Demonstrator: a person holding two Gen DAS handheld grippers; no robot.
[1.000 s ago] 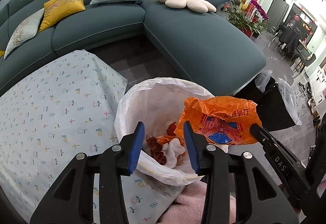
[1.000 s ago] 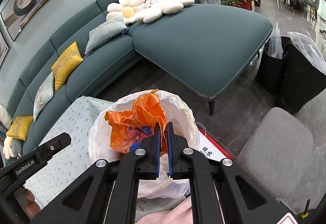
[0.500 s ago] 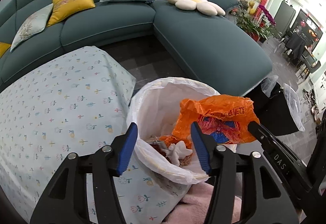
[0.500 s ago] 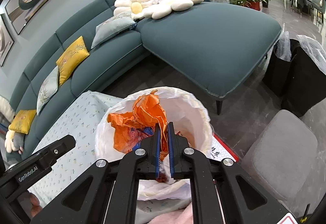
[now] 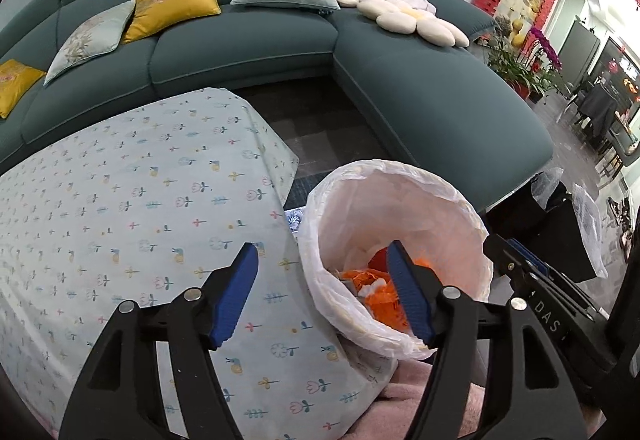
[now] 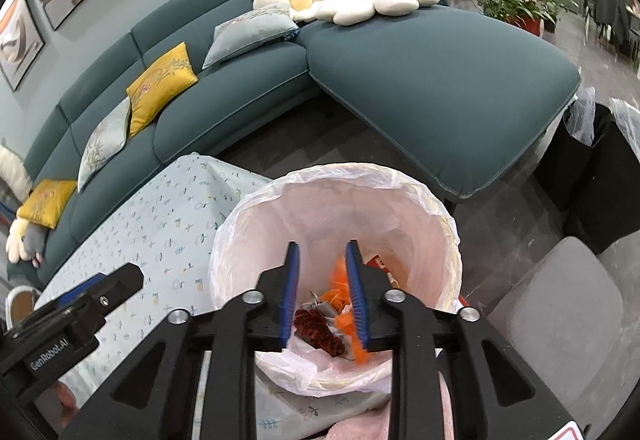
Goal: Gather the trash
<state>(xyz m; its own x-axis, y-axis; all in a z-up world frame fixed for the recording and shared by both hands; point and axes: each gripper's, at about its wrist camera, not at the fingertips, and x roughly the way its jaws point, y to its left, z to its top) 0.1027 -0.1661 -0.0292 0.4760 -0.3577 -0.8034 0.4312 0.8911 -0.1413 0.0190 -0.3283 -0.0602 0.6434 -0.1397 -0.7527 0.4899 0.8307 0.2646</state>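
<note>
Over the lined bin (image 6: pixel 416 207), both grippers' jaws are opening, empty, above the orange bag (image 6: pixel 340 314).

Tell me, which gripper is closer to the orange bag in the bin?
Right. The right gripper hangs directly over the orange bag, jaws opening; the left gripper straddles the bin's near rim.

Trash bin (image 6: pixel 436 207) bottom hidden under trash, stool (image 6: pixel 560 304) cut off

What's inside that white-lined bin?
The bin holds an orange plastic bag, crumpled, a dark red wrapper and some white scraps. Whatever lies beneath them, and the bin's bottom, is covered.
</note>
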